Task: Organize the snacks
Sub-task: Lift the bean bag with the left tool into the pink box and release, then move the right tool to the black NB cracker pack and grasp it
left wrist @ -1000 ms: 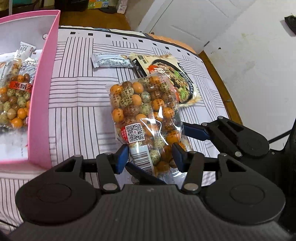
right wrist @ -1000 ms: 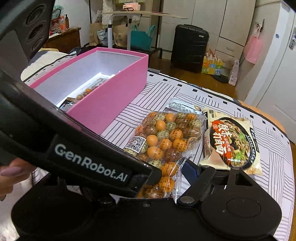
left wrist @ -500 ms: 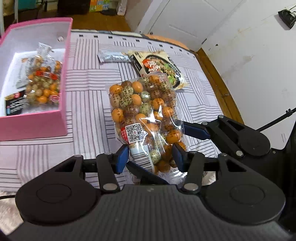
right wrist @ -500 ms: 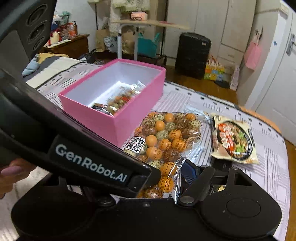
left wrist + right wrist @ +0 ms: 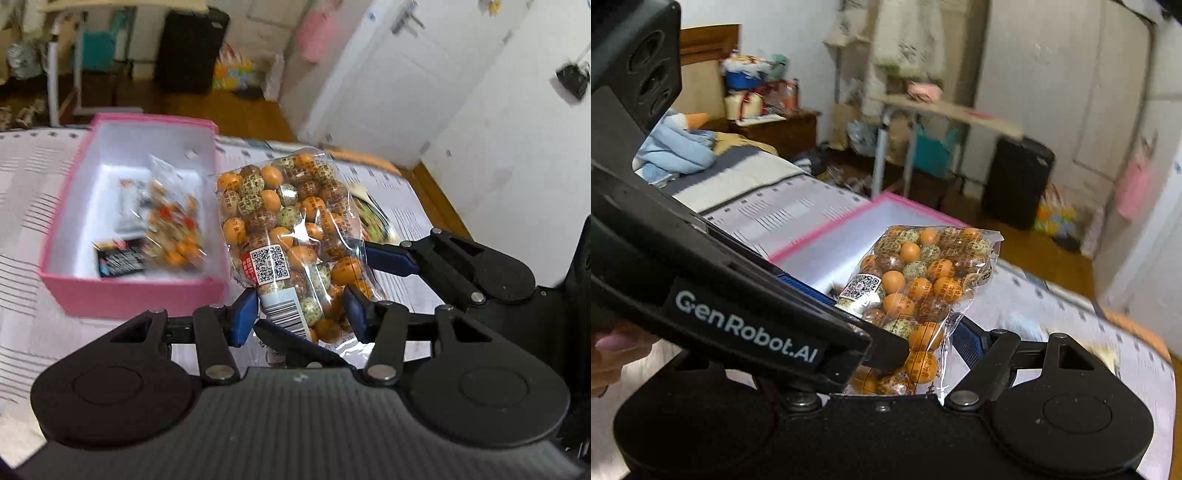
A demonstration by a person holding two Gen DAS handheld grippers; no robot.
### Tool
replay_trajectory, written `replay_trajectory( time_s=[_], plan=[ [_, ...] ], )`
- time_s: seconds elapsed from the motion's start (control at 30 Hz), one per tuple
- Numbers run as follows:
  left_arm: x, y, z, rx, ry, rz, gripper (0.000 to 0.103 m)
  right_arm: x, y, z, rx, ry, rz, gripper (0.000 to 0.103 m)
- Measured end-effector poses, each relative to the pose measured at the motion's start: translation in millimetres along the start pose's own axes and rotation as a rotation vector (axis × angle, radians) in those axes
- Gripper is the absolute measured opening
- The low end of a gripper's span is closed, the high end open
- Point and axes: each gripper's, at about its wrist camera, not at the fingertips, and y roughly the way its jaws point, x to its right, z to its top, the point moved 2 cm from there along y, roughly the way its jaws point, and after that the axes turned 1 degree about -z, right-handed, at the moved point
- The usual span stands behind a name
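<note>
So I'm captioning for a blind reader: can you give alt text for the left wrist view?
The left gripper holds a clear bag of orange and speckled snack balls raised beside an open pink box that already holds snack packets, on a striped cloth.

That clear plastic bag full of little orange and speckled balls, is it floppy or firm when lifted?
The clear bag of orange and speckled balls stands up from the left gripper, so probably packed fairly firm. Its glossy, crinkled film looks slippery. Loose balls inside could shift.
</note>
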Motion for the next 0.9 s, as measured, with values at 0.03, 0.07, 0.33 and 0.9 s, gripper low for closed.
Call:
replay_trajectory(
  time_s=[0.03, 0.07, 0.33, 0.9],
  plan=[
    [-8, -2, 3, 0.016, -0.005, 0.012, 0.049, -3, 9, 4, 0.013, -0.001, 0.013, 0.081],
    [-17, -3, 5, 0.027, -0.010, 0.029, 0.049, -4, 18, 8, 0.026, 0.003, 0.024, 0.081],
    [-85, 28, 43, 0.040, -0.041, 0.126, 0.049, 2, 106, 26, -0.002, 0.149, 0.101, 0.081],
    [-163, 85, 53, -0.098, -0.096, 0.280, 0.050, -22, 169, 22, -0.162, 0.142, 0.114, 0.088]
  ],
)
